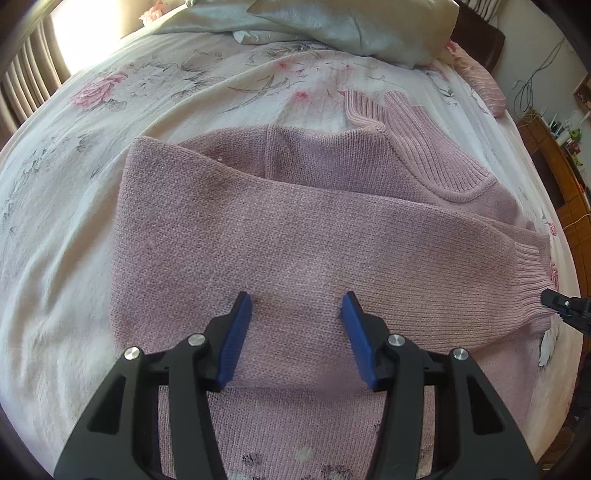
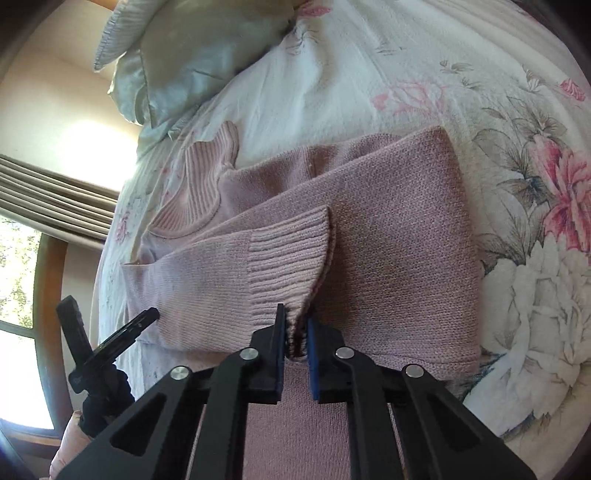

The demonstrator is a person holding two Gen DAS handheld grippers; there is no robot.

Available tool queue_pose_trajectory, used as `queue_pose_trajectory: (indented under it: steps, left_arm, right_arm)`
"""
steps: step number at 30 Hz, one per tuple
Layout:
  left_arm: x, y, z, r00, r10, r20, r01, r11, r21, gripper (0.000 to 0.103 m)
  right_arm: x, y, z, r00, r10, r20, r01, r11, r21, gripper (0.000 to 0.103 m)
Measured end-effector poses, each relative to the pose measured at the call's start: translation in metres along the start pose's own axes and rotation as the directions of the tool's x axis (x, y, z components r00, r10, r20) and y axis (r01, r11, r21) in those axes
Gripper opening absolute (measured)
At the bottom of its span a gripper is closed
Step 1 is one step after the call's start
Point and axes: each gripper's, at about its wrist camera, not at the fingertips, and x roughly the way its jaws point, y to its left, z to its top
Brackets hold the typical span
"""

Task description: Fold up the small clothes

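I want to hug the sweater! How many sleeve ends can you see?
1. The ribbed cuff lies folded across the pink sweater, pinched by the right gripper. The other may be hidden.

sweater (image 1: 295,229) hem cut off by bottom edge.

Bed with floral sheet (image 1: 110,122) and pale pillows (image 1: 354,26); curtained window (image 2: 22,266) admits bright daylight; wooden shelf (image 1: 561,166) beside.
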Motion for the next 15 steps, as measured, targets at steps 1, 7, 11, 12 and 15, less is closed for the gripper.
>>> queue_pose_trajectory:
  steps: [1, 7, 11, 12, 15]
  left_arm:
    - [0.001, -0.001, -0.001, 1.0, 0.002, 0.0, -0.002, 1.0, 0.009, 0.051]
    - [0.008, -0.003, -0.004, 1.0, 0.013, 0.002, -0.013, 0.998, 0.066, 0.052]
    - [0.01, -0.001, -0.004, 1.0, 0.002, 0.005, -0.002, 0.997, 0.073, 0.053]
    - [0.011, -0.001, -0.004, 1.0, 0.001, 0.006, -0.001, 0.997, 0.074, 0.053]
    - [0.012, -0.001, -0.004, 1.0, -0.005, 0.008, 0.005, 0.997, 0.072, 0.056]
  right_arm:
    - [0.001, -0.001, -0.001, 1.0, -0.018, -0.01, 0.018, 1.0, -0.007, 0.01]
    - [0.027, -0.013, -0.007, 0.993, -0.101, -0.053, 0.1, 0.995, -0.017, 0.011]
    - [0.032, -0.015, -0.009, 0.994, -0.098, -0.056, 0.098, 0.995, -0.008, 0.011]
    - [0.033, -0.015, -0.008, 0.993, -0.1, -0.058, 0.099, 0.995, -0.012, 0.011]
    - [0.034, -0.014, -0.007, 0.992, -0.11, -0.067, 0.108, 0.994, -0.031, 0.012]
